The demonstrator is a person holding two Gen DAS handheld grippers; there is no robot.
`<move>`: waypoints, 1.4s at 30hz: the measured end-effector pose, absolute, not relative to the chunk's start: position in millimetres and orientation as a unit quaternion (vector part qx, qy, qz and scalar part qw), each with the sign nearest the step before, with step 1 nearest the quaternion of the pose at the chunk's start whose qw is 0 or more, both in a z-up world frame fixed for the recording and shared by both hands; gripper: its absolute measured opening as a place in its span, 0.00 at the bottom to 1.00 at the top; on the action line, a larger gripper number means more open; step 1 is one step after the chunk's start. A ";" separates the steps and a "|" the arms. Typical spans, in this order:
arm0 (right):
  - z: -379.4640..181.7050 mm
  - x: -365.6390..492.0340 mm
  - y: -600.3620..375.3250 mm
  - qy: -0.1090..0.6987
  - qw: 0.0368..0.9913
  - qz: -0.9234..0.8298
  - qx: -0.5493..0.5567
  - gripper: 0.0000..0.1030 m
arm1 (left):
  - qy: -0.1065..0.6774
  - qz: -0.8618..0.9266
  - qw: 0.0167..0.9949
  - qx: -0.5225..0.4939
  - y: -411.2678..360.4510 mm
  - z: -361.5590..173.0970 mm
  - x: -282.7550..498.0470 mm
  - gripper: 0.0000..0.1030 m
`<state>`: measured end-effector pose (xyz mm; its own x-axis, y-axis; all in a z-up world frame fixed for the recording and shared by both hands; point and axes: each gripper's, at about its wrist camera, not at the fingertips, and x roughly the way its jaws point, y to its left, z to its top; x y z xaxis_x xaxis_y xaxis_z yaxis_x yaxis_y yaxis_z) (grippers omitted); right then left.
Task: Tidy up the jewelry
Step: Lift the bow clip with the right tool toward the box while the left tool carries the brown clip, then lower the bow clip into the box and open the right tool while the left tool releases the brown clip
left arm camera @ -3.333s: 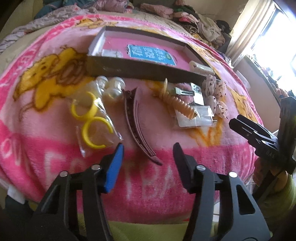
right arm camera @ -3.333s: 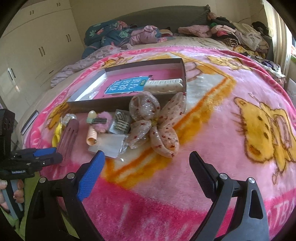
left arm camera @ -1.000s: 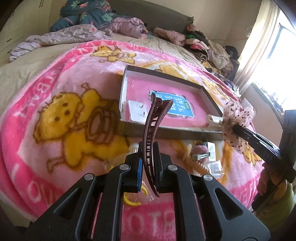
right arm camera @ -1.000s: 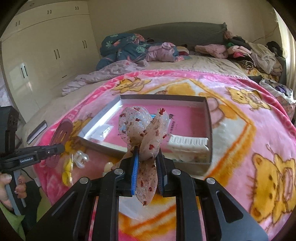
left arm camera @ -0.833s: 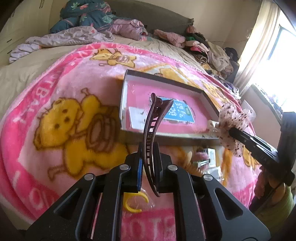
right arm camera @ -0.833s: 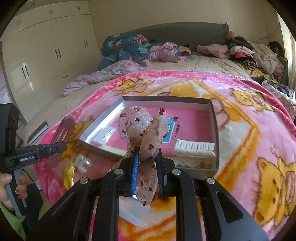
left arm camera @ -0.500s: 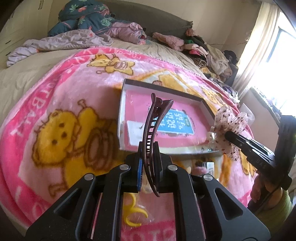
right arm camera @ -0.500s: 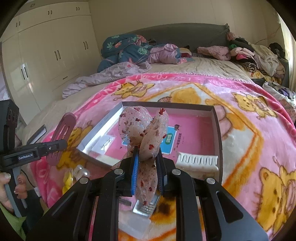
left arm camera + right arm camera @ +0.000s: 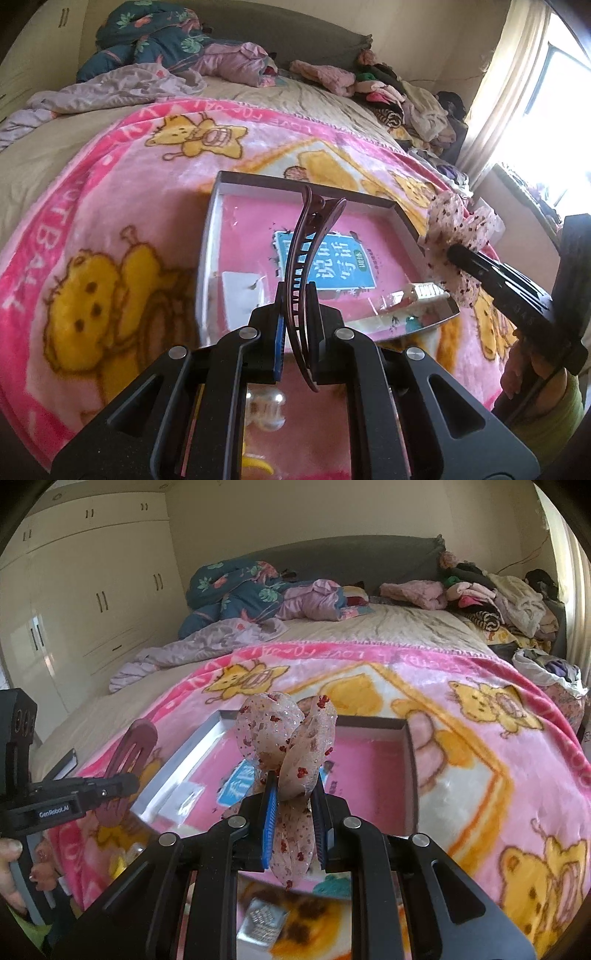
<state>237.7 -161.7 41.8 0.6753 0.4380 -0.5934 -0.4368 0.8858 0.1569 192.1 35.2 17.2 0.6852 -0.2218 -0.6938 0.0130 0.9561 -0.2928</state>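
My left gripper [image 9: 297, 325] is shut on a long brown hair clip [image 9: 306, 254] that stands upright over the near edge of the open box [image 9: 212, 218]. My right gripper [image 9: 293, 812] is shut on a sheer pink bow with red dots [image 9: 288, 738], held above the box's near side [image 9: 412, 760]. Each gripper shows in the other view: the right one with the bow [image 9: 461, 229] at the box's right corner, the left one with the clip [image 9: 129, 760] at its left. Inside the box lie a blue card [image 9: 343, 266] and a white comb [image 9: 424, 293].
The box rests on a pink cartoon blanket [image 9: 110, 206] spread over a bed. A clear clip [image 9: 264, 406] and a yellow ring [image 9: 258, 469] lie below my left gripper; a small silver packet [image 9: 262, 919] lies under the right. Piled clothes [image 9: 498, 605] and bedding [image 9: 251, 587] line the far side.
Both grippers have carried their pieces forward and slightly up, so the box now sits closer beneath them. The loose items on the blanket have slid toward the lower edge of both views.
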 end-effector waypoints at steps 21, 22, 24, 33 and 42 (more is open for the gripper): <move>6.1 291.2 -201.2 0.358 0.916 0.181 0.017 0.16 | 0.431 -0.102 0.888 -0.119 -7.5 -13.9 233.6 0.04; 4.2 292.7 -200.9 0.360 0.915 0.180 0.017 0.16 | 0.435 -0.104 0.887 -0.118 -9.0 -16.8 235.0 0.04; -1.0 297.2 -200.6 0.366 0.913 0.181 0.019 0.16 | 0.440 -0.108 0.884 -0.118 -11.3 -20.4 236.0 0.04; -19.5 307.8 -188.2 0.393 0.899 0.189 0.024 0.16 | 0.451 -0.116 0.877 -0.117 -16.5 -31.7 239.3 0.05; -23.8 307.4 -183.6 0.399 0.899 0.180 0.015 0.29 | 0.446 -0.105 0.881 -0.121 -7.3 -30.3 237.5 0.05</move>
